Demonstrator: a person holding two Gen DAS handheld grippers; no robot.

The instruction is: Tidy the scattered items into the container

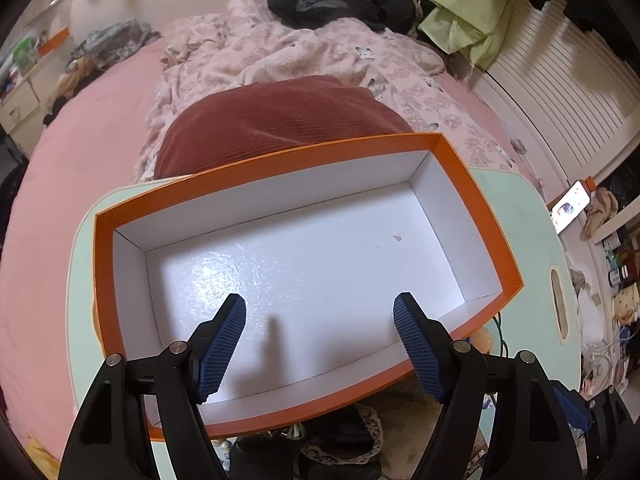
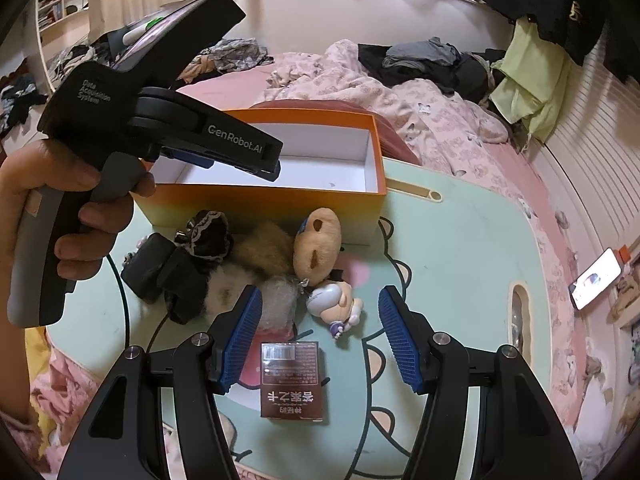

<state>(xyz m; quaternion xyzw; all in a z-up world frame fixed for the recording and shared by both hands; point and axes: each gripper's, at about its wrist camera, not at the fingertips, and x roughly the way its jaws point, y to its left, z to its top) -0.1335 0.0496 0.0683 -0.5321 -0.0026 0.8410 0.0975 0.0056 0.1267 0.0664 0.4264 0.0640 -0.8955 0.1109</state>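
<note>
An orange box with a white, empty inside (image 1: 280, 264) stands on a mint-green table; it also shows in the right wrist view (image 2: 280, 200). My left gripper (image 1: 320, 312) is open and empty over the box's near part. My right gripper (image 2: 318, 304) is open and empty above a brown printed packet (image 2: 291, 380). Ahead of it lie a small figurine (image 2: 338, 302), a tan plush toy (image 2: 316, 248), fluffy pompoms (image 2: 240, 284), a black lace scrunchie (image 2: 210, 236) and black pouches (image 2: 168, 272).
The mint-green table (image 2: 460, 260) rests on a pink bed (image 1: 80, 160) with a crumpled floral blanket (image 1: 288, 52) and a dark red cushion (image 1: 280, 116) behind the box. A lit phone (image 2: 596, 278) lies at the right. Clothes are piled at the back.
</note>
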